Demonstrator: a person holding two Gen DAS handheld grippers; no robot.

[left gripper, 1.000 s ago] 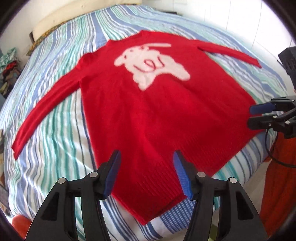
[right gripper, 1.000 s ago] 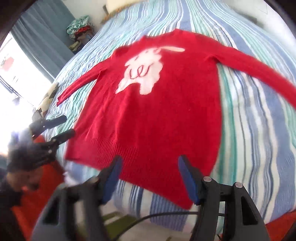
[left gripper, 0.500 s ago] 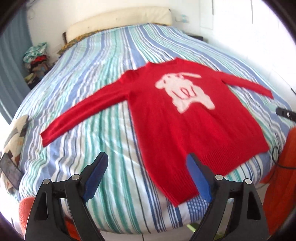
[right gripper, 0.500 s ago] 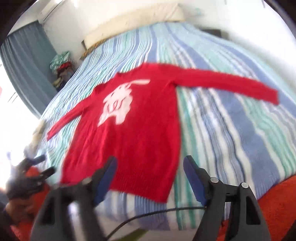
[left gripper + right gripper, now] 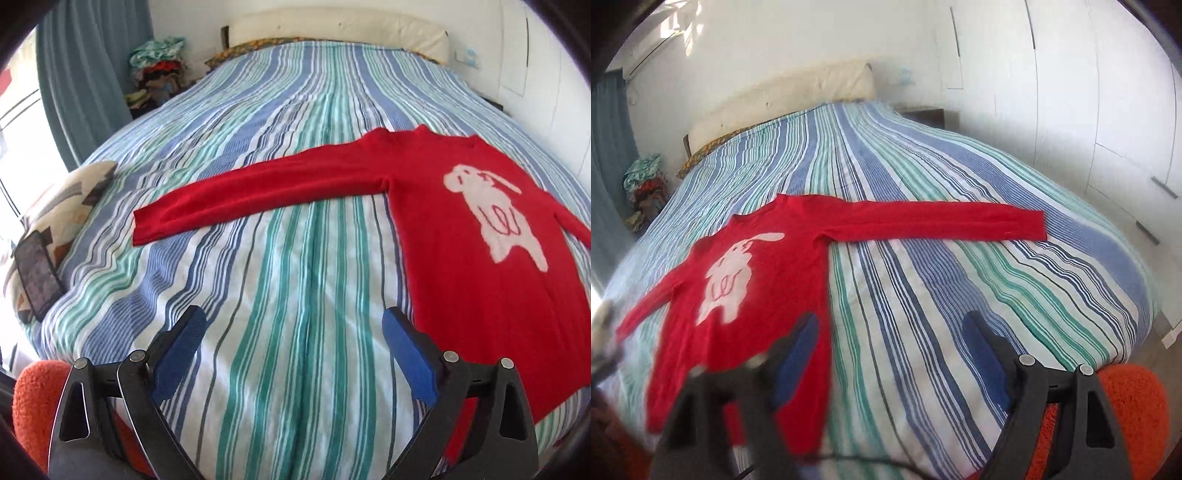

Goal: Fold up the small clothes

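A red sweater (image 5: 491, 280) with a white animal figure lies flat, front up, on the striped bed, both sleeves spread out. In the left wrist view its left sleeve (image 5: 258, 192) stretches across the bed ahead. My left gripper (image 5: 291, 325) is open and empty above bare bedspread, left of the sweater's body. In the right wrist view the sweater (image 5: 757, 295) lies at the left and its other sleeve (image 5: 934, 221) reaches right. My right gripper (image 5: 890, 328) is open and empty, over the sweater's right side edge.
The bed (image 5: 295, 122) has a blue, green and white striped cover. A patterned cushion with a dark tablet (image 5: 37, 273) lies at its left edge. A clothes pile (image 5: 159, 70) stands by the curtain. White wardrobe doors (image 5: 1108, 122) stand to the right. An orange rug (image 5: 1130, 402) lies below.
Both grippers have swung apart: the left view turned left toward the left sleeve, the right view turned right toward the right sleeve. Both jaws have opened wider. The sweater has not moved.
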